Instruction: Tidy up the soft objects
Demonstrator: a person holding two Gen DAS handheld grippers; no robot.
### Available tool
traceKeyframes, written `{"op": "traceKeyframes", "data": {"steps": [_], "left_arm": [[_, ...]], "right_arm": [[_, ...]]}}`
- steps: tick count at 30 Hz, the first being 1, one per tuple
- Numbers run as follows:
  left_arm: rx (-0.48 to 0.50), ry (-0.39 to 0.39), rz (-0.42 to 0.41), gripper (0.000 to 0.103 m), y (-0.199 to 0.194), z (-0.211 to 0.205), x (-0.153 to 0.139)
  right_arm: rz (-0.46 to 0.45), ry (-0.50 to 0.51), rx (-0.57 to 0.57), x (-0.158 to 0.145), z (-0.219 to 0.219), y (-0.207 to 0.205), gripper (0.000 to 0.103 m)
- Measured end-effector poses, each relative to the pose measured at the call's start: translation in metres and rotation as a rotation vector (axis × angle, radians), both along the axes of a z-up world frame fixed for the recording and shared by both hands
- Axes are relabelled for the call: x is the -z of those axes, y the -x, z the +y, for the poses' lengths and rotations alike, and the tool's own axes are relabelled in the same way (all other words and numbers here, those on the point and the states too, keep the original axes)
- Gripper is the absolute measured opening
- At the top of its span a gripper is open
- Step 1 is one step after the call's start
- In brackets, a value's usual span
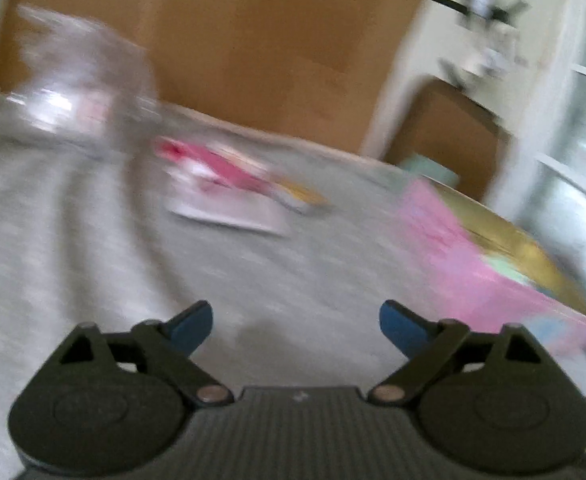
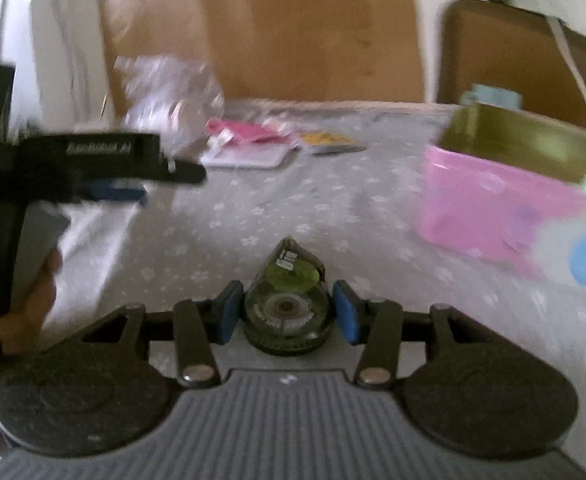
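While R gripper [image 2: 285, 312] jaws clamp tape dispenser [image 2: 285, 300], tip pointing fwd; L gripper [image 1: 296, 326] jaws apart, empty.

Both views motion-blurred: clear plastic bag [image 1: 81, 80] contents unreadable, pink packet [image 1: 217, 176] print illegible, pink box [image 2: 505, 200] cut by right edge, left gripper [image 2: 133, 184] body cropped at left.

Clear tape dispenser [image 2: 285, 300] btwn tool [image 2: 287, 312] pads
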State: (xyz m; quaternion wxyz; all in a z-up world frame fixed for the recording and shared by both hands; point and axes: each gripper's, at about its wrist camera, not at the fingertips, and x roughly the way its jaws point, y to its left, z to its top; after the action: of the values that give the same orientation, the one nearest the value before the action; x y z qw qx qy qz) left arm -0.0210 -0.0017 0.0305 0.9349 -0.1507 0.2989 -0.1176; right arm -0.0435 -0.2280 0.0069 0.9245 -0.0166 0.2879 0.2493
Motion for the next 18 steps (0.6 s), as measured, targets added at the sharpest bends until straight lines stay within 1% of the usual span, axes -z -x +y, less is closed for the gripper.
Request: {"op": "traceKeyframes", "data": {"steps": [1, 3, 4, 5, 7, 8, 9, 10, 12, 13, 16, 18], "left_arm": [[0.057, 0.02, 0.022, 0.093, 0.002, -0.013, -0.005], [0.167, 0.058, 0.079, 0.093, -0.001, -0.035, -0.012], [0.219, 0.083, 0.114, 0.09, -0.005, -0.046, -0.014], [0.251, 0.104, 0.139, 0.088, -0.009, -0.054, -0.015], [0.304, 0.14, 0.173, 0.074, -0.016, -0.069, -0.017], [0.326, 0.149, 0.18, 0.069, -0.018, -0.078, -0.019], [0.342, 0.149, 0.184, 0.059, -0.021, -0.085, -0.02], [0.358, 0.148, 0.181, 0.057, -0.024, -0.094, -0.024], [0.377, 0.135, 0.152, 0.051, -0.029, -0.109, -0.033], [0.392, 0.115, 0.136, 0.045, -0.034, -0.12, -0.04], [0.417, 0.055, 0.069, 0.044, -0.05, -0.153, -0.058], [0.421, 0.024, 0.047, 0.044, -0.064, -0.172, -0.064]], "right_arm": [[-0.003, -0.043, 0.025, 0.0, -0.01, 0.003, 0.052], [-0.025, -0.097, 0.068, -0.001, -0.02, 0.005, 0.052], [-0.039, -0.115, 0.084, -0.001, -0.024, 0.008, 0.052], [-0.057, -0.135, 0.093, -0.002, -0.027, 0.009, 0.052], [-0.109, -0.155, 0.099, -0.006, -0.03, 0.013, 0.052], [-0.138, -0.154, 0.103, -0.008, -0.03, 0.017, 0.052], [-0.173, -0.15, 0.11, -0.011, -0.031, 0.02, 0.052], [-0.202, -0.148, 0.118, -0.014, -0.032, 0.023, 0.052], [-0.254, -0.138, 0.144, -0.019, -0.036, 0.025, 0.052], [-0.273, -0.131, 0.16, -0.021, -0.04, 0.022, 0.052], [-0.306, -0.13, 0.212, -0.029, -0.055, 0.008, 0.052], [-0.339, -0.112, 0.255, -0.034, -0.065, -0.005, 0.052]]}}
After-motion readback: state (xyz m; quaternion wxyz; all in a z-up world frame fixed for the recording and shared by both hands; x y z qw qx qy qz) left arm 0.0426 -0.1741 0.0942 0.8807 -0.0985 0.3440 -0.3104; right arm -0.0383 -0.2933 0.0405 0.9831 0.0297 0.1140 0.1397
